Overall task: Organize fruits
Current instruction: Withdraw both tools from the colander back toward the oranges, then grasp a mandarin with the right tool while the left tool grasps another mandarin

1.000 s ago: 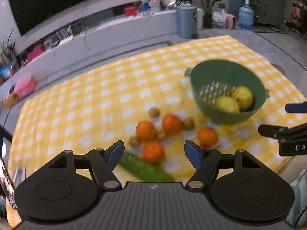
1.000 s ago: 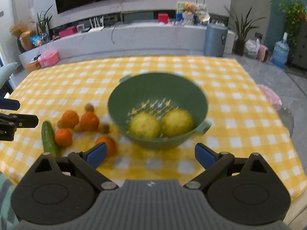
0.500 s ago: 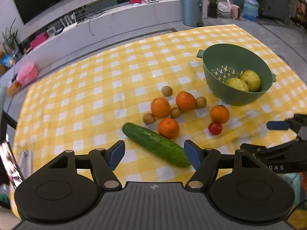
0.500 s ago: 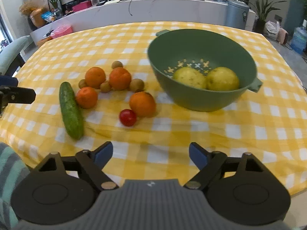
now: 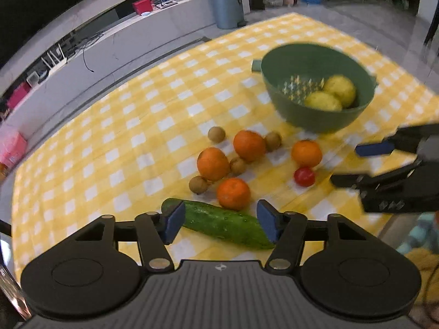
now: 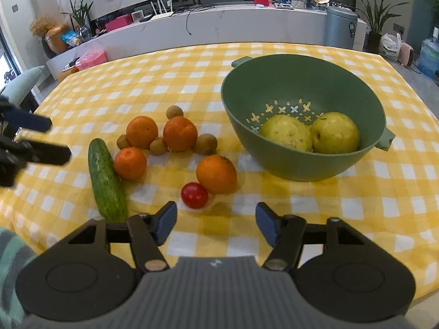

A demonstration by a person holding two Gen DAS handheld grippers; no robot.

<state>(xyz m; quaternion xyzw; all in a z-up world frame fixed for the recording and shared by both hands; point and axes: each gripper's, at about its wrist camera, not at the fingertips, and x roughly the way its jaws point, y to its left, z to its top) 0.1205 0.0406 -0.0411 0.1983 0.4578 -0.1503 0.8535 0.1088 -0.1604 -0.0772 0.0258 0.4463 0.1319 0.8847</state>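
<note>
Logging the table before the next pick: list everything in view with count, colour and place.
Colander: 1, green, right side of cloth.
Pears: 2, yellow-green, inside colander.
Oranges: 4, orange, left of colander.
Small round fruits: 5, brown, among the oranges.
Tomato: 1, red, beside nearest orange.
Cucumber: 1, green, left of the cluster.
Tablecloth: 1, yellow-white check, covers table.
Bin: 1, grey, behind table.
Left gripper: black, blue pads, closing, cucumber between its pads, untouched.
Right gripper: black, blue pads, closing, nothing between.
</note>
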